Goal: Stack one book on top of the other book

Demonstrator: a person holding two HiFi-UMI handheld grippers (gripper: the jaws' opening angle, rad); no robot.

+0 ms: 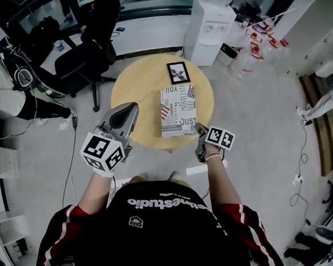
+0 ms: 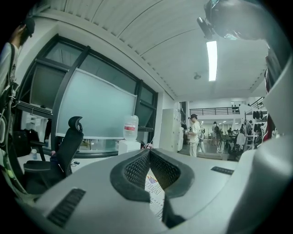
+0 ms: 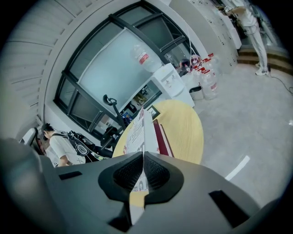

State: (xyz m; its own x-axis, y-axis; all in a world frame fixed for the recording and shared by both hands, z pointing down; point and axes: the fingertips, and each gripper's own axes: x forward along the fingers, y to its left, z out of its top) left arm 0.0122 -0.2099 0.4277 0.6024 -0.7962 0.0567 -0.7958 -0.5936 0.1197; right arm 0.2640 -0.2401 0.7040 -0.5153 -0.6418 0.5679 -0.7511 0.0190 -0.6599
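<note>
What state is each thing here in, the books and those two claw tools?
red book: closed, flat on table.
printed book: closed, lying over red book.
right gripper: shut on printed book's near edge.
left gripper: shut, empty.

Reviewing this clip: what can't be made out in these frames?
Dark red book: head view, covered by the white printed book; only its edge shows in the right gripper view.
Right hand-held gripper: shut on that white book; cover alone or more, its pads hide.
Small black-framed item: head view, too small to tell book from picture.
Round wooden table: left gripper view, hidden by the left hand-held gripper body.
</note>
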